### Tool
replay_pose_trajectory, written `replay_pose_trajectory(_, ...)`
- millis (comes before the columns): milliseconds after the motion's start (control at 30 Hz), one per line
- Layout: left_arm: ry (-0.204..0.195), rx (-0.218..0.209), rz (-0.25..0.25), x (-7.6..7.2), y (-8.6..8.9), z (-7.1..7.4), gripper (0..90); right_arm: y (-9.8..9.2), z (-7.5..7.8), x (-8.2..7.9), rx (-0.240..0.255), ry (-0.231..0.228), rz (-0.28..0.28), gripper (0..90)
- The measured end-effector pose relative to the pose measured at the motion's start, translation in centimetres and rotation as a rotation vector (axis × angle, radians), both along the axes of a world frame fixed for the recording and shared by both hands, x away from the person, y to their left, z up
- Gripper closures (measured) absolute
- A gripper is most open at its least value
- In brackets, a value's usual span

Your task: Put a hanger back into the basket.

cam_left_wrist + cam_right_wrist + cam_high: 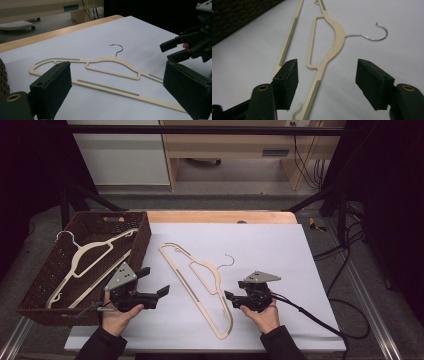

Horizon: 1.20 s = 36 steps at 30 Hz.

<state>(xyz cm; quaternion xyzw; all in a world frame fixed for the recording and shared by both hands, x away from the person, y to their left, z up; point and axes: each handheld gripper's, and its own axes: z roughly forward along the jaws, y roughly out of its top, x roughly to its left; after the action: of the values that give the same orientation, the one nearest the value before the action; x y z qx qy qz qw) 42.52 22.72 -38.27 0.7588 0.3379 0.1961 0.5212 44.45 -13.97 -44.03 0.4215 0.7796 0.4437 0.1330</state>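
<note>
Two hands reach in from the near edge of the tabletop (280,245), which is covered with a white sheet, each holding a black two-jaw claw. The left claw (152,282) sits near the near-left part of the tabletop, angled toward the middle, its jaws spread wide apart with nothing between them. The right claw (231,296) sits near the near edge right of centre, pointing left toward the hanger; its jaws stand apart, and in the right gripper view they straddle the hanger's lower arm without pressing on it.

The cream-coloured flat plastic clothes hanger with a thin metal hook (200,280) lies flat at the middle of the tabletop, running diagonally from the far left toward the near edge. Grey non-slip strips run along its bar and shoulders, and its wire hook curls toward the right edge.

Along the left edge stands a dark brown woven basket (137,245) holding another cream hanger (90,257).
</note>
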Motion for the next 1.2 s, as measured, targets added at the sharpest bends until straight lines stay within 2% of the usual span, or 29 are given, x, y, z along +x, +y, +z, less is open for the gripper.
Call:
replay_pose_trajectory(167,0.009,0.005,-0.004,0.0,-0.3,-0.1,7.9,1.2,-1.7,0.3,-0.041,0.059,0.011,45.1)
replay_pose_trajectory(300,0.014,0.011,-0.009,0.0,-0.5,-0.3,7.8,2.1,-2.6,0.4,-0.081,0.074,0.021,51.5)
replay_pose_trajectory(333,0.014,0.013,-0.01,0.0,-0.6,-0.4,7.8,2.3,-2.9,0.4,-0.095,0.064,0.03,52.8)
replay_pose_trajectory(500,0.018,0.022,-0.012,0.1,-0.8,-0.6,7.7,3.0,-3.7,0.4,-0.136,0.102,0.027,61.5)
replay_pose_trajectory(667,0.018,0.021,-0.009,0.0,-0.8,-0.5,7.8,3.4,-3.8,0.2,-0.191,0.071,0.022,66.5)
replay_pose_trajectory(733,0.016,0.021,-0.008,0.0,-0.8,-0.5,7.8,3.4,-3.7,0.2,-0.209,0.064,0.02,73.5)
replay_pose_trajectory(800,0.016,0.022,-0.009,0.0,-0.8,-0.5,7.8,3.2,-3.7,0.3,-0.208,0.078,0.015,76.9)
replay_pose_trajectory(900,0.017,0.025,-0.009,-0.1,-0.8,-0.6,7.8,3.3,-3.4,0.5,-0.175,0.14,-0.029,77.7)
replay_pose_trajectory(1000,0.016,0.028,-0.011,-0.2,-0.8,-0.6,7.9,3.1,-3.2,0.5,-0.187,0.152,-0.045,78.3)
replay_pose_trajectory(1100,0.015,0.029,-0.016,-0.3,-0.9,-0.5,7.9,2.3,-3.1,0.6,-0.22,0.144,-0.06,78.7)
replay_pose_trajectory(1200,0.019,0.031,-0.017,-0.2,-1.0,-0.7,7.9,1.4,-3.0,0.7,-0.211,0.158,-0.076,78.5)
